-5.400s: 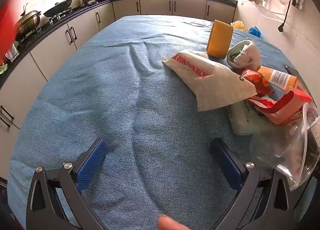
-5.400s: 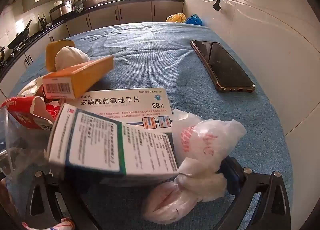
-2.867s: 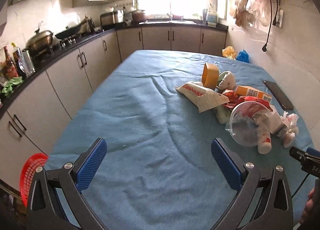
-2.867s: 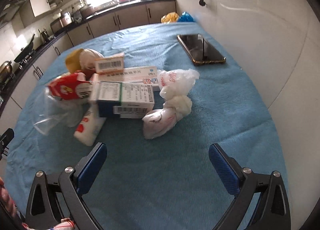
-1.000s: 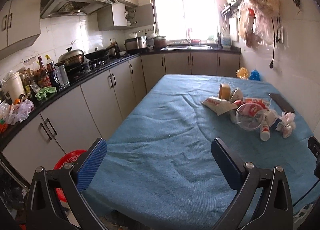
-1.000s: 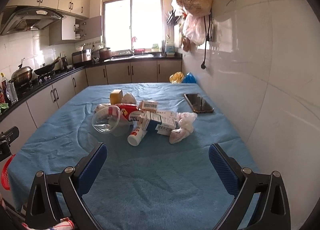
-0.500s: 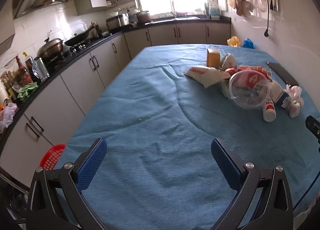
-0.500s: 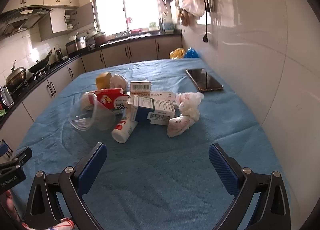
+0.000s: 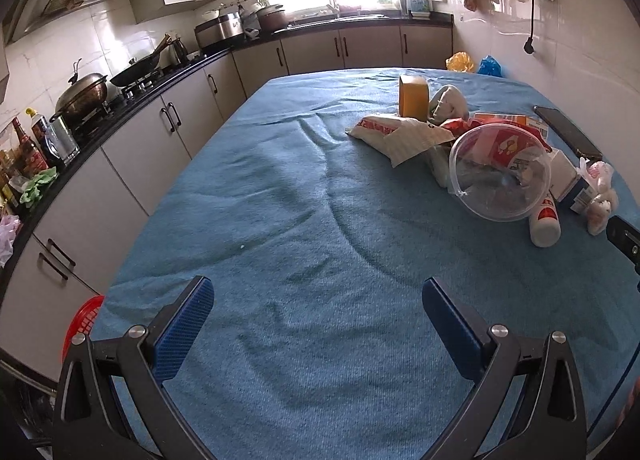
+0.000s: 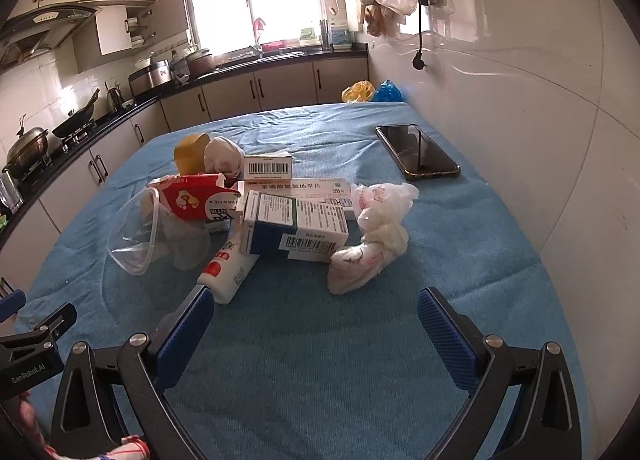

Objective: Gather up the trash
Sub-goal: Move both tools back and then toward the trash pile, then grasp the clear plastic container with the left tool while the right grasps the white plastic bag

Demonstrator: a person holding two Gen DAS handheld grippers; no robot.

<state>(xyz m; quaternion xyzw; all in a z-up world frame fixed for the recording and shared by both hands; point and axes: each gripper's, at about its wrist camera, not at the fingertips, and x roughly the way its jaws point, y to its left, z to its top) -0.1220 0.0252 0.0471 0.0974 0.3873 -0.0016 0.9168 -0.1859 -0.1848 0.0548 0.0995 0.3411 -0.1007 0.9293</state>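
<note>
Fingers [image 10: 186,330] spread wide on both grippers, you are facing a soft, light knotted plastic bag [image 10: 370,234]; be pinching its bunched middle

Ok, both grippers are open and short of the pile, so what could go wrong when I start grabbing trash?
Three risks, as I judge them:
1. The phone lies on the cloth near the pile; a sweep could catch it as trash.
2. The boxes lean on each other, so pulling one may topple the rest.
3. The clear plastic bowl lies tipped on its side against the pile; its thin rim could slip from the right gripper.
</note>
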